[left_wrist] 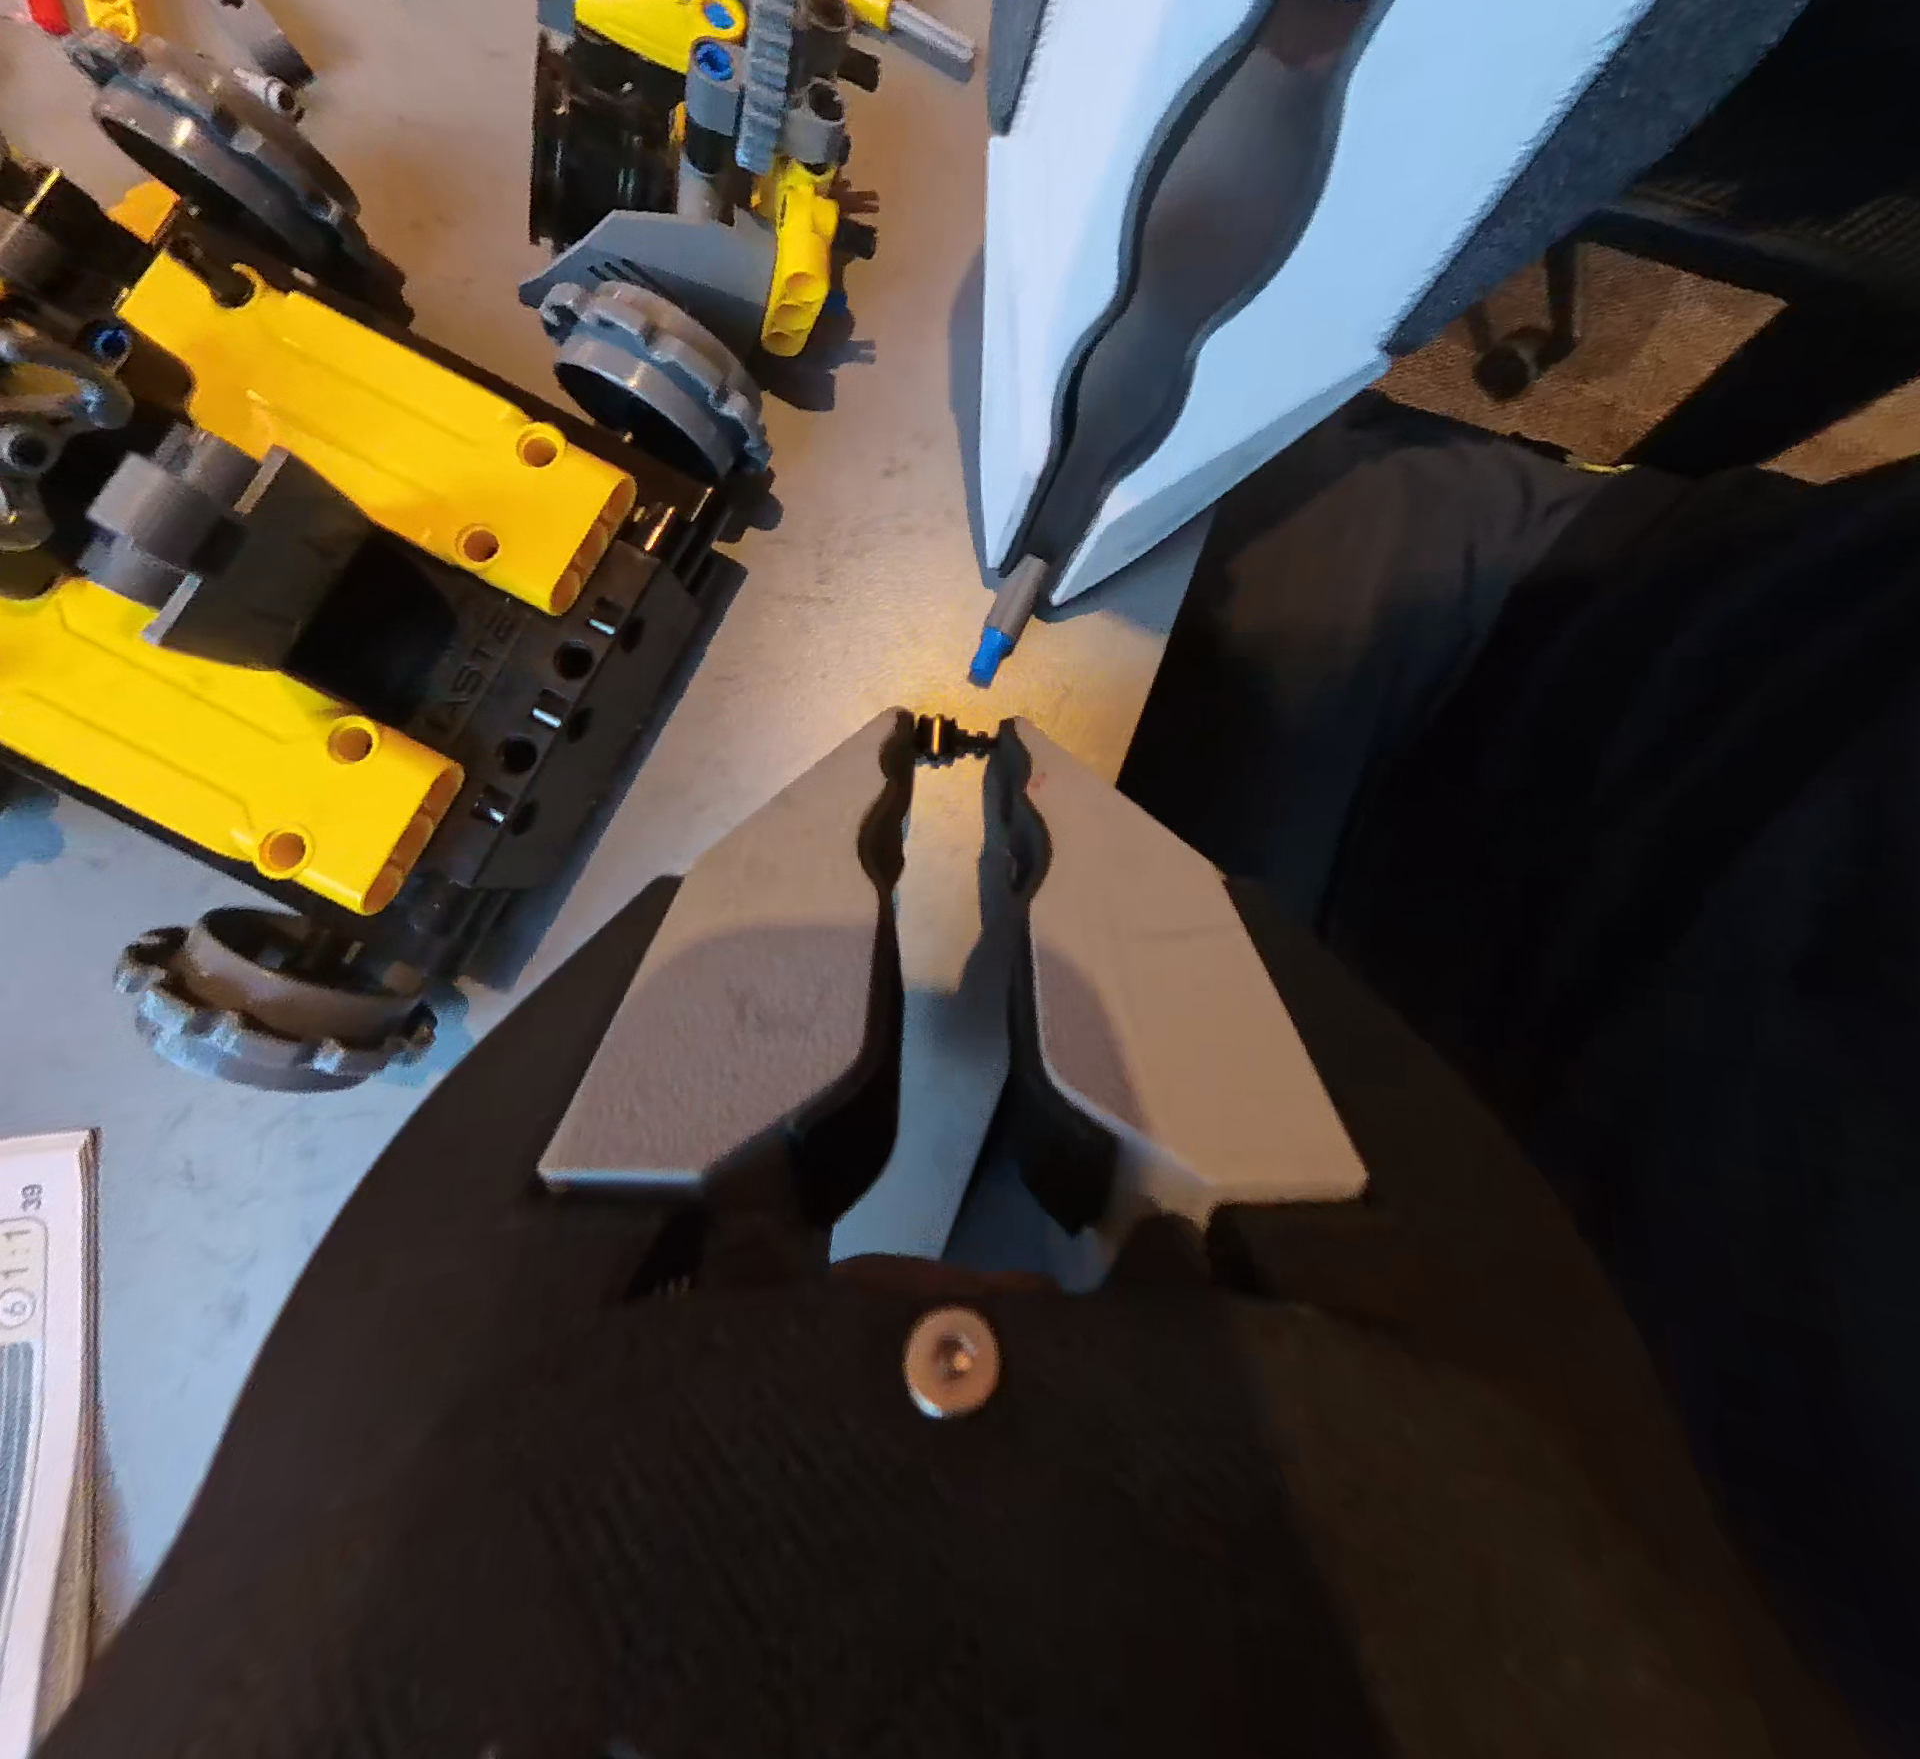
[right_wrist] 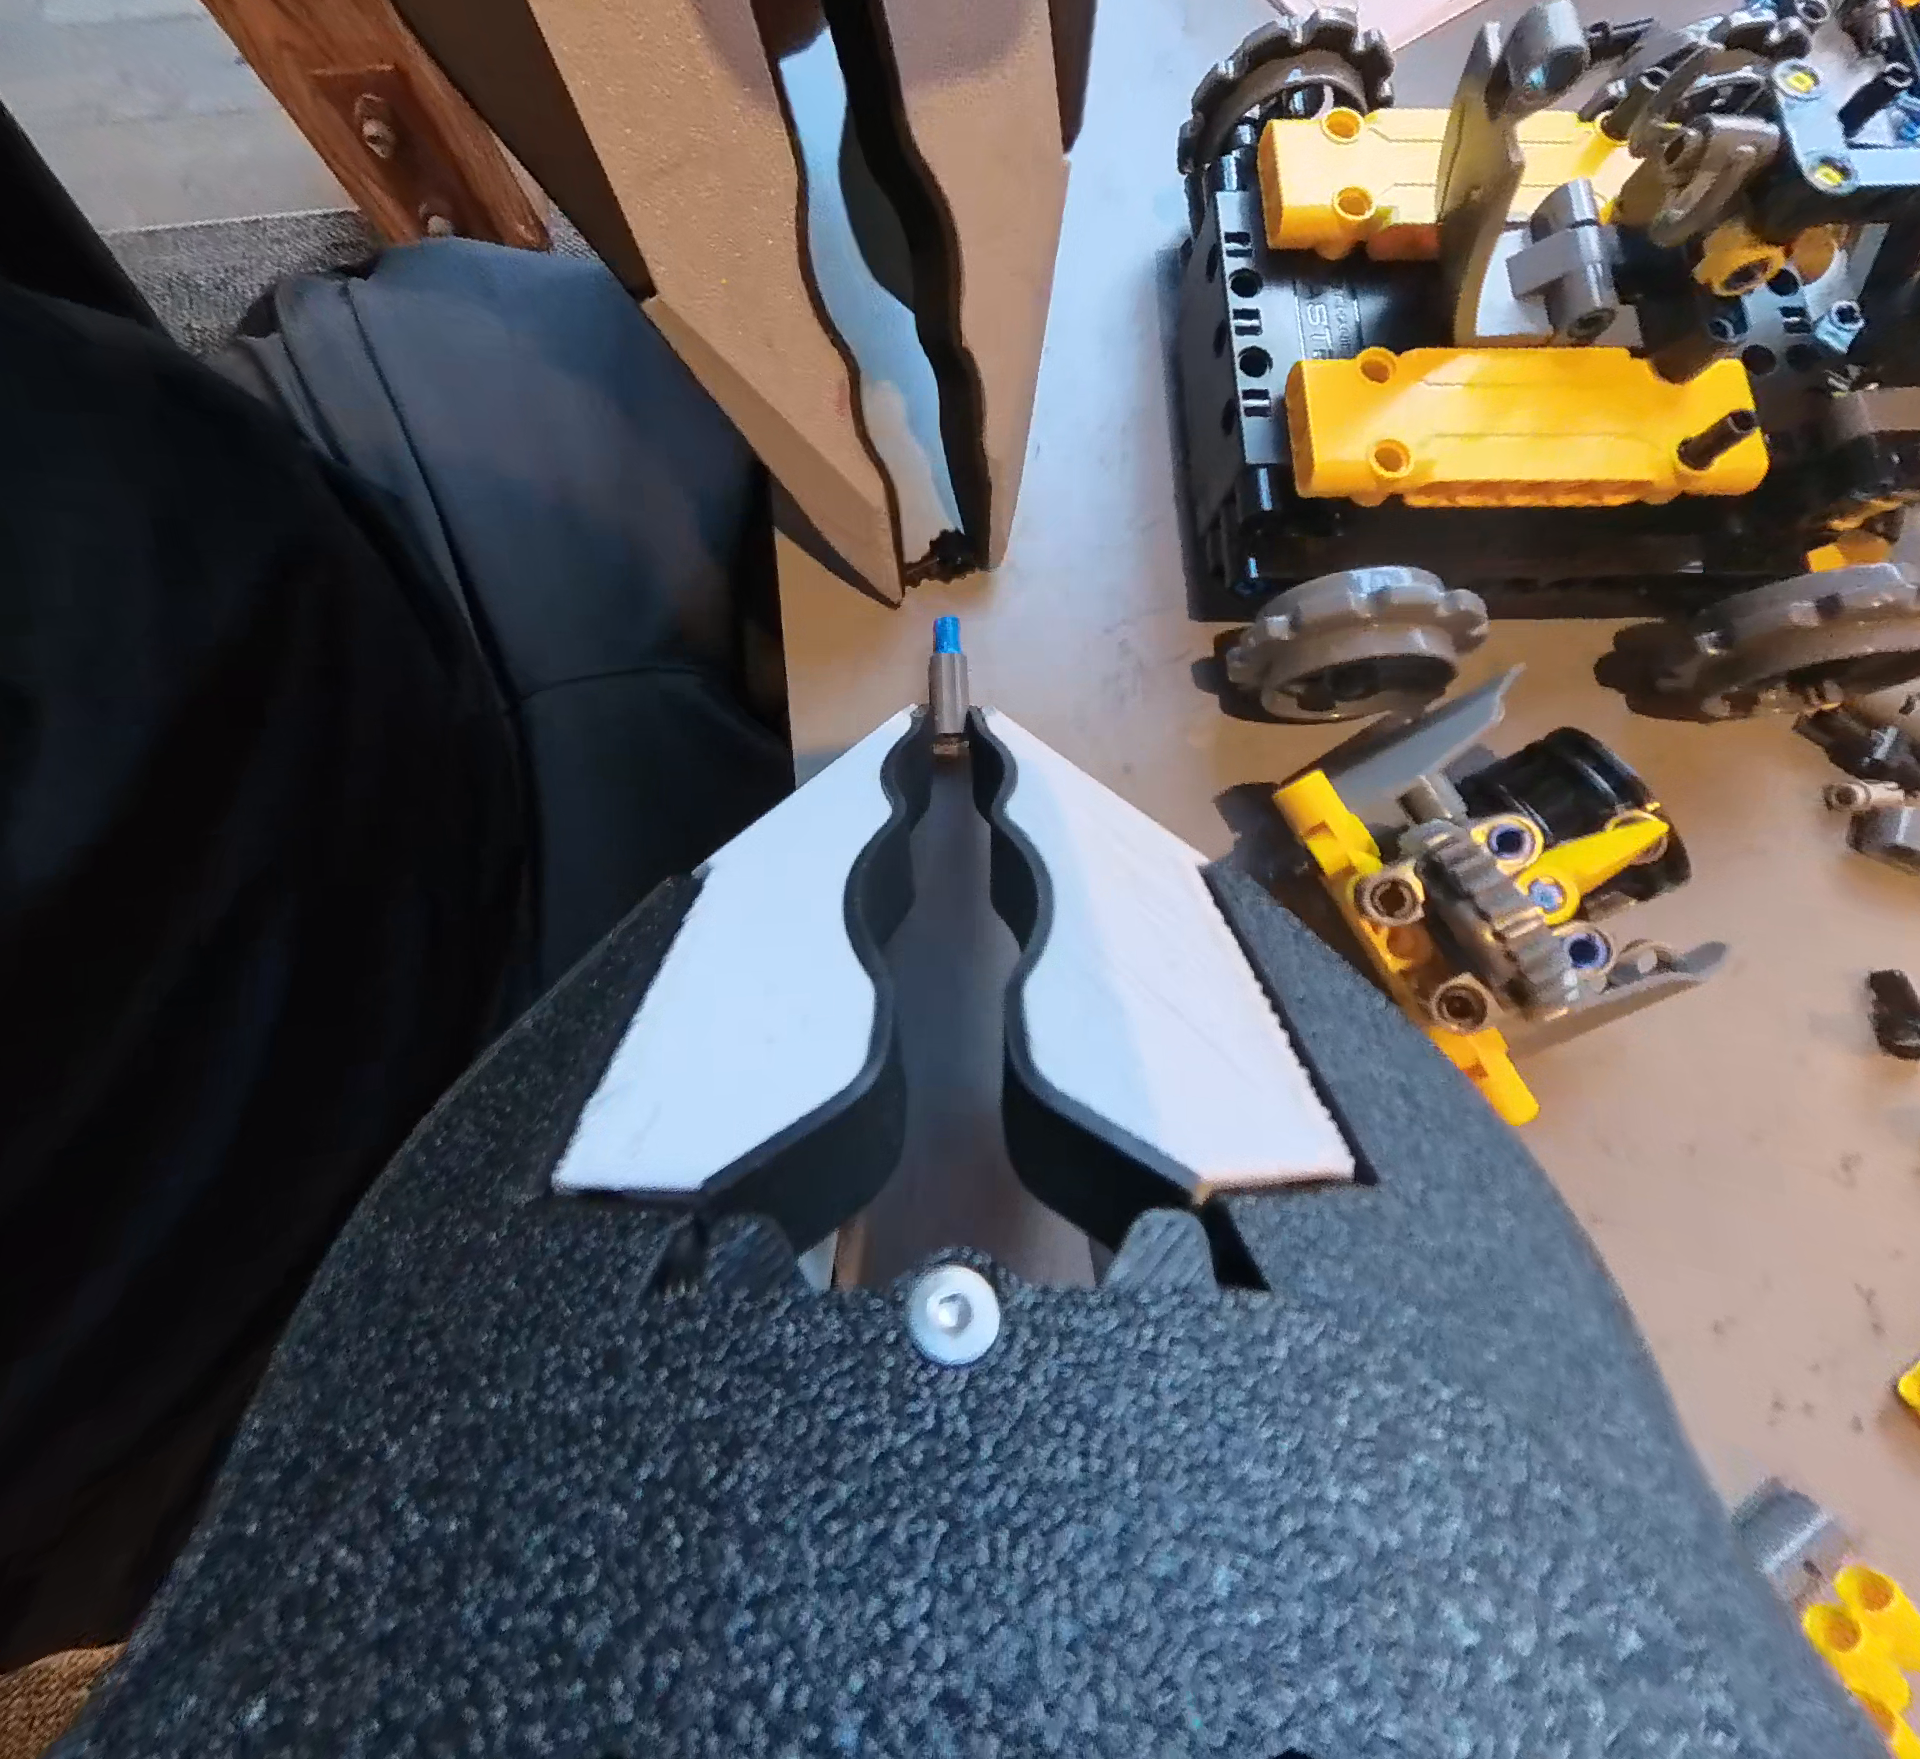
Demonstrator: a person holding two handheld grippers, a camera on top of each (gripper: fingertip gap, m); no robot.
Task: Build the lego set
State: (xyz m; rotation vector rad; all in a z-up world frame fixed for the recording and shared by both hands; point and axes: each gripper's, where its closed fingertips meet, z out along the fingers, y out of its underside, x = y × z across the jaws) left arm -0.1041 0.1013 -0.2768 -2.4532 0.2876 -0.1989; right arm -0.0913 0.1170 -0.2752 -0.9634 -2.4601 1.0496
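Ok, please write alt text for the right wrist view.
The right gripper pinches a grey and blue pin, pointing at a small black piece held by the left gripper. A yellow and black brick vehicle stands to the right on the table.

Left gripper nearly closed, tips pinching a small black pin, right gripper clamped on a grey-and-blue pin, tips facing, close, apart

Small assembly beside vehicle on table
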